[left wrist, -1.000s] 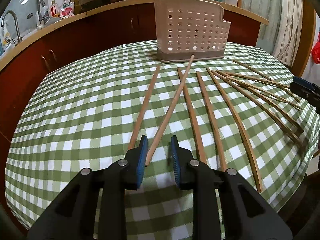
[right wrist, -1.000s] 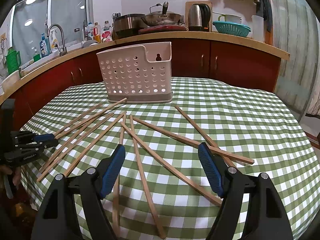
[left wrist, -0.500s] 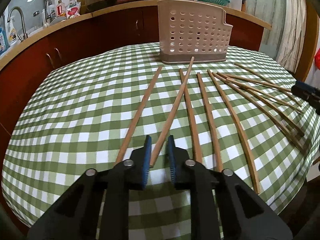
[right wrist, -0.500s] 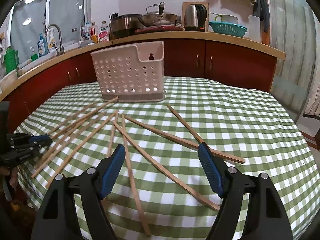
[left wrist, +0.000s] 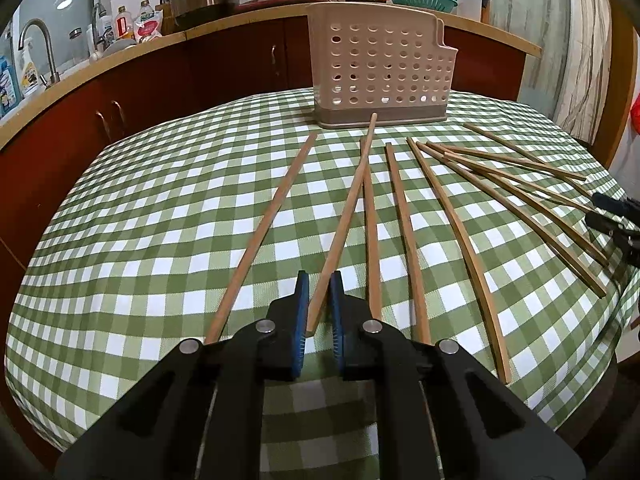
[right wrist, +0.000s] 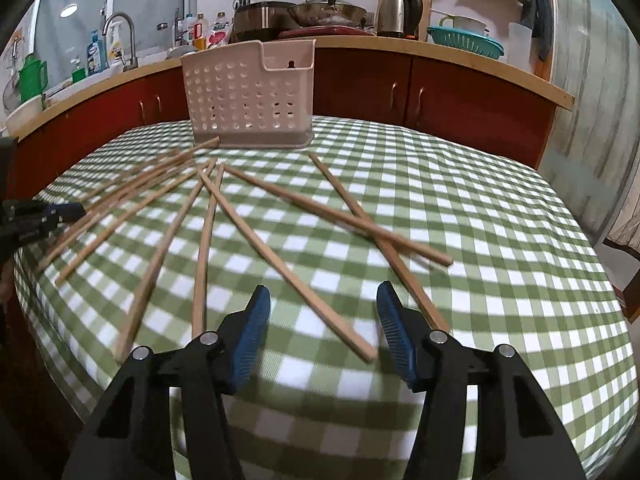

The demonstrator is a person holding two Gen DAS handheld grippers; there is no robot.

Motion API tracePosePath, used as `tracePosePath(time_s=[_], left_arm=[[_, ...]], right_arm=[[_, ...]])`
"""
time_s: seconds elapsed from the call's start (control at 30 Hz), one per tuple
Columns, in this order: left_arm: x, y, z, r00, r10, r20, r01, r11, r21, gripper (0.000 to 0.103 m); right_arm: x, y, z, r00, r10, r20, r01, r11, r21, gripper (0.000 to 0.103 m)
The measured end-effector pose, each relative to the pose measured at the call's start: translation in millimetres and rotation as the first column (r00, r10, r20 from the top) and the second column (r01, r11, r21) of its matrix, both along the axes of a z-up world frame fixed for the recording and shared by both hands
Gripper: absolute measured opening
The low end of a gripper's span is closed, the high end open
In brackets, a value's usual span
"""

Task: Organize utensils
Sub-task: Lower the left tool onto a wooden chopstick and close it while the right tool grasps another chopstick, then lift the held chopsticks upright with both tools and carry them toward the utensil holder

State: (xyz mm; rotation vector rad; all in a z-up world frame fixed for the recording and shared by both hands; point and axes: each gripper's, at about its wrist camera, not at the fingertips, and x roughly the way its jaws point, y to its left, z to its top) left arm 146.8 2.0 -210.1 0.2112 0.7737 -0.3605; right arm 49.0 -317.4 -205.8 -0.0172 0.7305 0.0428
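Several wooden chopsticks lie fanned out on a green checked tablecloth (left wrist: 140,220). My left gripper (left wrist: 319,284) is shut on the near end of one chopstick (left wrist: 348,208), whose far tip points at the beige perforated utensil holder (left wrist: 380,72). My right gripper (right wrist: 322,300) is open and empty, low over the cloth. The near end of one loose chopstick (right wrist: 288,268) lies between its fingers. The holder (right wrist: 250,96) stands upright at the table's far side. The left gripper also shows in the right wrist view (right wrist: 60,212).
A red cabinet counter (right wrist: 440,80) runs behind the table with a sink tap (right wrist: 120,40), bottles, pots, a kettle (right wrist: 400,12) and a teal colander. The right gripper's tips show at the right edge of the left wrist view (left wrist: 612,212).
My left gripper's jaws closed from partly open onto the chopstick end. My right gripper moved forward and lower over the loose chopsticks, still open.
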Motion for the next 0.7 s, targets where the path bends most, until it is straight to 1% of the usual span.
tracePosePath(time_s=[0.07, 0.13, 0.17, 0.2, 0.37, 0.47, 0.5, 0.53, 0.7], left_arm=[[-2.6, 0.6, -0.1, 1.0, 0.004, 0.001, -0.004, 1.0, -0.004, 0.011], [-5.7, 0.8, -0.2, 1.0, 0.009, 0.003, -0.009, 1.0, -0.008, 0.01], [-7.0, 1.0, -0.6, 1.0, 0.011, 0.005, -0.011, 1.0, -0.009, 0.01], [-8.2, 1.2, -0.9, 1.0, 0.013, 0.006, -0.013, 1.0, -0.009, 0.01], [-10.8, 1.6, -2.4, 1.0, 0.025, 0.009, -0.025, 1.0, -0.018, 0.01], [-13.4, 3.5, -3.9, 0.999, 0.033, 0.019, -0.033, 0.999, -0.026, 0.009], [-14.4, 3.7, -4.5, 0.999, 0.035, 0.021, -0.034, 0.999, -0.027, 0.009], [-15.3, 4.0, -4.7, 0.999, 0.036, 0.022, -0.035, 0.999, -0.028, 0.009], [-19.2, 3.3, -5.1, 0.998, 0.048, 0.035, -0.047, 0.999, -0.025, 0.009]], right_arm=[[-6.2, -0.3, -3.6, 1.0, 0.012, 0.002, -0.012, 1.0, 0.005, 0.052], [-12.1, 0.6, -3.8, 0.999, 0.031, 0.01, -0.031, 0.999, 0.011, 0.044], [-14.9, 1.1, -3.8, 0.999, 0.04, 0.011, -0.04, 0.999, 0.023, 0.038], [-16.0, 0.8, -4.2, 0.999, 0.042, 0.011, -0.042, 0.999, 0.031, 0.034], [-22.4, 2.4, -4.4, 0.998, 0.049, 0.025, -0.05, 0.998, 0.041, 0.033], [-26.4, -2.3, -6.1, 0.997, 0.034, 0.062, -0.04, 0.995, 0.091, 0.032], [-26.7, -2.9, -7.0, 0.997, 0.036, 0.069, -0.043, 0.994, 0.1, 0.024], [-26.6, -2.4, -9.1, 0.996, 0.047, 0.074, -0.055, 0.992, 0.113, 0.018], [-26.6, 2.1, -12.3, 0.993, 0.049, 0.105, -0.062, 0.99, 0.126, 0.013]])
